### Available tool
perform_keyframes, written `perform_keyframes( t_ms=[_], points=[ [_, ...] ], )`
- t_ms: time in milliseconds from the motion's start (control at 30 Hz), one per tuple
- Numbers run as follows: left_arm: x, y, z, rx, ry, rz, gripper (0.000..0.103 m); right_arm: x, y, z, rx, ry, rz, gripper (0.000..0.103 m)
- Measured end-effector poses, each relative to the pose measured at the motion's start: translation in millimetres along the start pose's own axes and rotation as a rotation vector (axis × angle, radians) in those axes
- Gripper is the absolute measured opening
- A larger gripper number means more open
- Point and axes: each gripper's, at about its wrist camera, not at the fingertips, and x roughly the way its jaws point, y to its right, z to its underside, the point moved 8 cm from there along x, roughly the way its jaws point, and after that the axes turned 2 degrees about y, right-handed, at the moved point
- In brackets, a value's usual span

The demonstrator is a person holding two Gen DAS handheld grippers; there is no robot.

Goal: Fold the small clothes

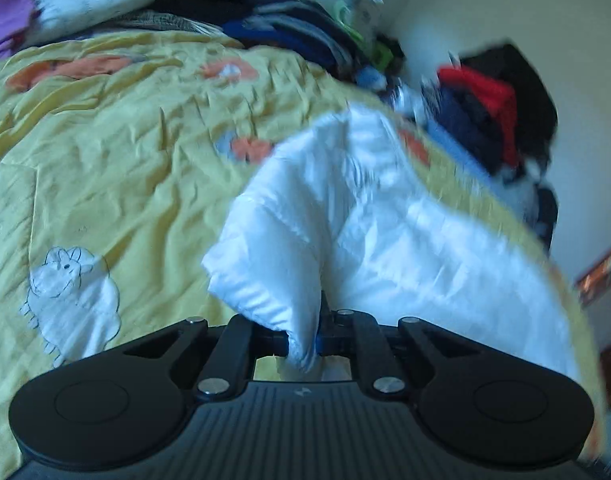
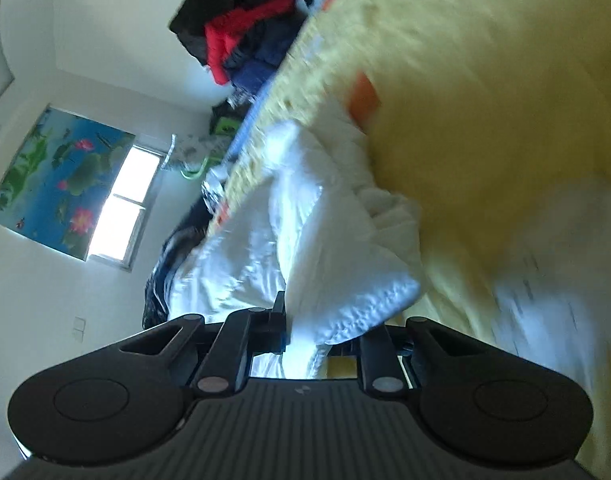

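Note:
A small white garment (image 1: pixel 345 216) lies bunched on the yellow bedspread (image 1: pixel 117 152). My left gripper (image 1: pixel 305 332) is shut on one corner of it, and the cloth drapes over and hides the fingertips. The same white garment (image 2: pixel 317 240) fills the middle of the right wrist view. My right gripper (image 2: pixel 305 332) is shut on another edge of it, with the fabric pinched between the black fingers (image 2: pixel 279 312). The cloth hangs lifted between both grippers. Both views are blurred by motion.
A heap of dark, blue and red clothes (image 1: pixel 485 112) lies along the far side of the bed by the wall. Purple fabric (image 1: pixel 5 20) sits at the far left. A window (image 2: pixel 125 204) and a flower picture (image 2: pixel 57 176) are on the wall.

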Motion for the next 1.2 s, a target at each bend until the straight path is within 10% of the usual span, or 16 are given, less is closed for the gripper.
perform_keyframes(
  t_ms=[233,333,467,667,767,967,1200],
  points=[
    [-18.3,-14.1,-13.7,-0.020,0.067,-0.047,0.049,-18.5,1.2,-2.4,-0.021,0.071,0.021,0.052],
    [-59.1,-37.5,-38.3,-0.064,0.232,-0.170,0.075,-50.3,-8.3,-18.5,-0.128,0.217,0.100,0.056],
    [-96.8,-38.4,-66.4,-0.060,0.423,-0.304,0.079,-79.6,-43.3,-43.0,-0.263,0.382,0.121,0.056],
    [-35.5,104.0,-56.6,0.293,0.396,-0.138,0.079,29.1,-173.4,4.4,-0.738,0.106,-0.043,0.064],
    [17.0,161.5,-34.2,0.492,0.376,-0.154,0.081,105.8,-204.0,27.9,-0.782,-0.051,-0.080,0.067],
    [118.2,174.1,-20.4,0.626,0.177,-0.317,0.081,205.2,-171.4,41.1,-0.980,-0.163,0.190,0.070],
    [144.0,169.2,-5.6,0.710,0.199,-0.335,0.085,222.2,-136.5,57.1,-0.984,-0.127,0.190,0.080]
  ],
)
